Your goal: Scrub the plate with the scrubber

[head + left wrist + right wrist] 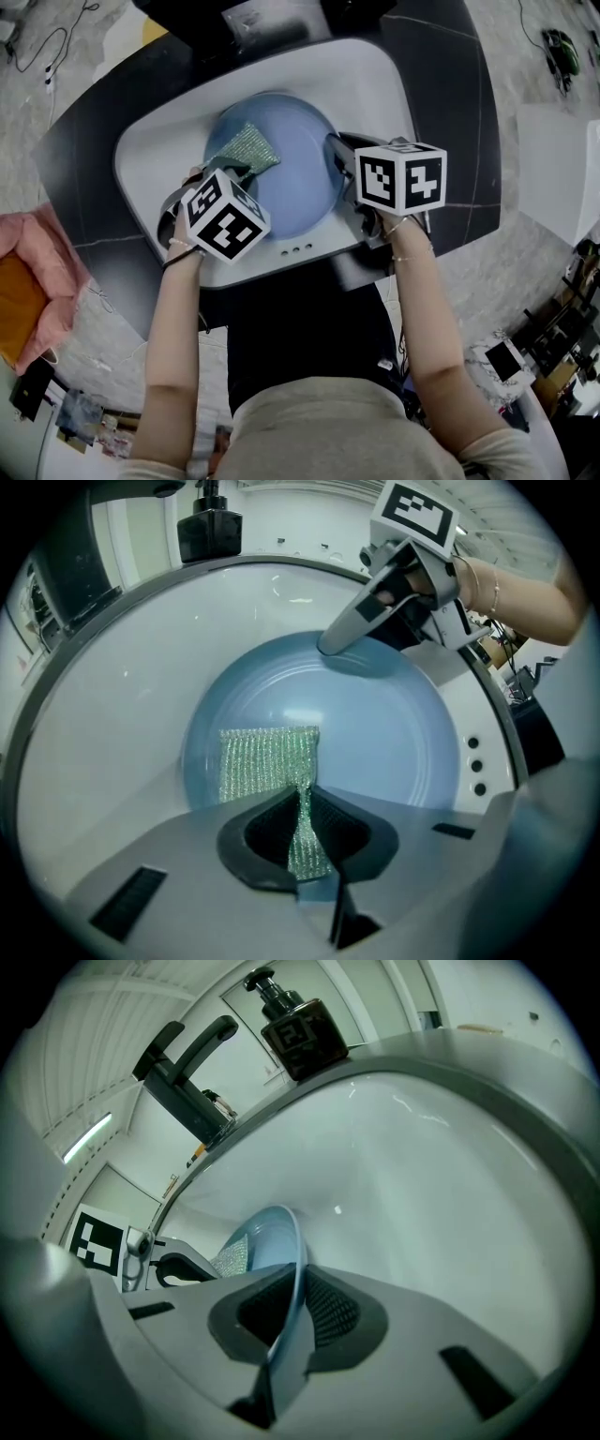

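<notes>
A light blue plate lies in the white sink. My left gripper is shut on a sparkly green scrubber, whose flat part lies on the plate's left half. The scrubber's pinched end runs between the jaws. My right gripper is shut on the plate's right rim, and in the right gripper view the rim passes edge-on between the pads. The left gripper view shows the right gripper biting the plate's far edge.
A black faucet and a dark soap dispenser stand behind the basin on the dark counter. Three small overflow holes mark the sink's near rim. Pink cloth lies at the left on the floor.
</notes>
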Demonstrator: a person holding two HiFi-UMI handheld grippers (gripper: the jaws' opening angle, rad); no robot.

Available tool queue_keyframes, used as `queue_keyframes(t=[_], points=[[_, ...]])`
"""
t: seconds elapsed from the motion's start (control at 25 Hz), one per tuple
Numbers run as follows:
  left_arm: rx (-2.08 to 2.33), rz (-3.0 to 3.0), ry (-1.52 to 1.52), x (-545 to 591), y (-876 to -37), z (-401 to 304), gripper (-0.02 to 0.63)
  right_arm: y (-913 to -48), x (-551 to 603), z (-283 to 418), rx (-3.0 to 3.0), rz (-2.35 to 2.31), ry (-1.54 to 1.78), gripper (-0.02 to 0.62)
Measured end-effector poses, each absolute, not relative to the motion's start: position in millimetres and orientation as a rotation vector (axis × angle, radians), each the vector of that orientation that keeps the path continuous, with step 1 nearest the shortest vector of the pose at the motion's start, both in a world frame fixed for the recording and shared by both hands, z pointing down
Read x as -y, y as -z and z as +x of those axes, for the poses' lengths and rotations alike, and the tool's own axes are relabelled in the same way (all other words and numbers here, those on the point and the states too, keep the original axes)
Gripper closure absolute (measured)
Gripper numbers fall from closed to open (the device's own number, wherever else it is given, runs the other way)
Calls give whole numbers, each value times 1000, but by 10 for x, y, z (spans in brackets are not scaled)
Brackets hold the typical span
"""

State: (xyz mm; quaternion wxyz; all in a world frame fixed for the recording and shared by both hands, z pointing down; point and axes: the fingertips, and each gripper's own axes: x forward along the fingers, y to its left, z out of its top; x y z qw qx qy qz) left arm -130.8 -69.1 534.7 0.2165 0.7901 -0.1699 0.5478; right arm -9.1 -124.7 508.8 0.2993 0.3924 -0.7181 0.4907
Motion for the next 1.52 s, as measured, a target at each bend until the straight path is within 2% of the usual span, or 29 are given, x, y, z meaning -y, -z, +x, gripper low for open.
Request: queue_keyframes(t=[0.52, 1.52], points=[[294, 2194, -1524, 292, -5215, -1237, 552, -4989, 1303, -150, 1946, 1015, -1268, 554], [107, 2292, -1329, 85, -4930, -517, 552, -4993, 1295, -143, 1940, 1015, -1222, 555]])
